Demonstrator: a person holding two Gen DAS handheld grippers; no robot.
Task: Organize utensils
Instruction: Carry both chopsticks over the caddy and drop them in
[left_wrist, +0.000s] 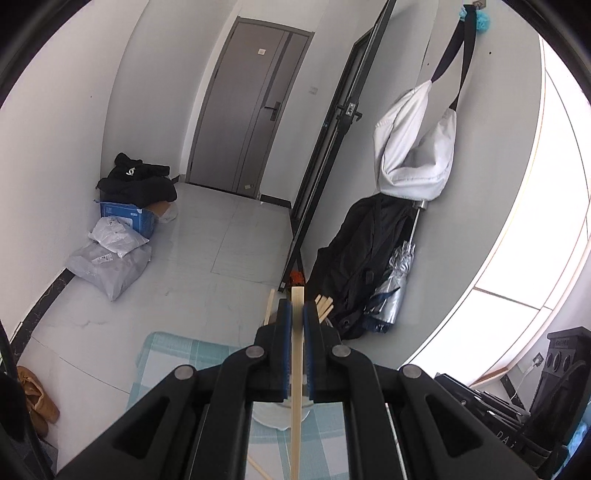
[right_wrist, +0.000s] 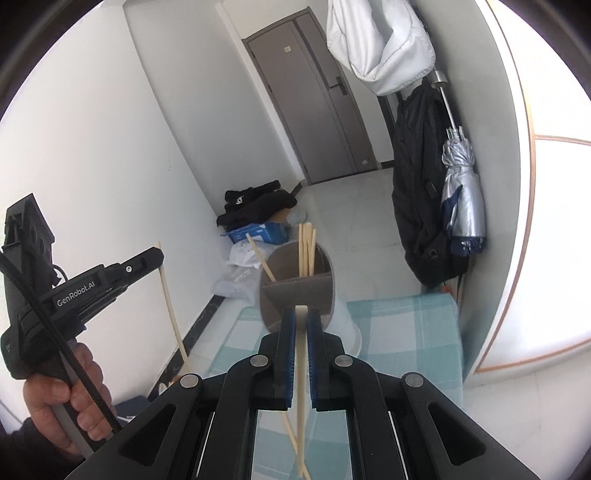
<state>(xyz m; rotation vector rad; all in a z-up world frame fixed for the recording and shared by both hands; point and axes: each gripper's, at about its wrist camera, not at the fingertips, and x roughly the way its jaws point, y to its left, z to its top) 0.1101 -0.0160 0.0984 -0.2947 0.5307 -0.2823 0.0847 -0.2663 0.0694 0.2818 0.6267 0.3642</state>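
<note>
Holding one chopstick apiece, both hand-held grippers hang above the tabletop (right_wrist: 406, 321) with its checked cloth. At the left of the right-wrist view, the left hand-held gripper (right_wrist: 157, 254) is clamped on a pale chopstick (right_wrist: 171, 314) that hangs below it, top near the jaws, lower end slanting toward the near right. In its own camera that stick runs straight along the fingers, its tip just past the pads.

Moving right, the right hand-held gripper (right_wrist: 301, 317) is likewise closed on a second chopstick (right_wrist: 302, 387), whose long axis also lies along the fingers, its far end pointing at the holder (right_wrist: 295, 291).

The holder stands on the cloth directly beyond the right gripper, close ahead and slightly below, divided into compartments. Several chopsticks (right_wrist: 307, 251) stand upright in its far right compartment; one leans out to the left.

My reading: the right gripper is nearer and already lined up with the holder, so its stick must tip closer to upright before it goes in. The left gripper stands well to the left and would have to cross rightward.
</note>
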